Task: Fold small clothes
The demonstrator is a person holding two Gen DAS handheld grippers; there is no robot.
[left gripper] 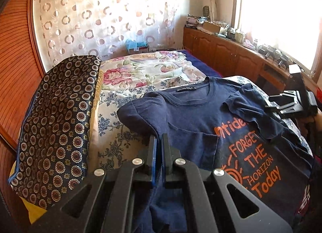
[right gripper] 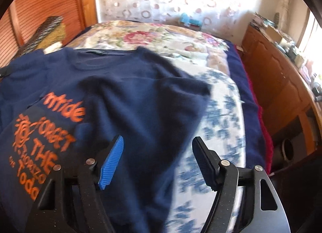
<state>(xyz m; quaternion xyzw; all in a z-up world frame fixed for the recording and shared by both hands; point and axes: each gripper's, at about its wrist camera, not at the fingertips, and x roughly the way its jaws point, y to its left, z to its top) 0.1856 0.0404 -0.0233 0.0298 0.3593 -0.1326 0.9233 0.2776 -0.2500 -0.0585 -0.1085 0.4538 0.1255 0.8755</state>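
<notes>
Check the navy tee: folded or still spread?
Partly folded. T-shirt has both sleeves turned inward; print still exposed. Left gripper pinches its fabric.

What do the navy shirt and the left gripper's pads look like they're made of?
Navy T-shirt: soft matte knit, probably cotton jersey; it drapes and creases, with a ribbed collar and flat orange print. Left gripper pads: blue, seen edge-on only; likely the right gripper's ridged plastic or rubber.
</notes>
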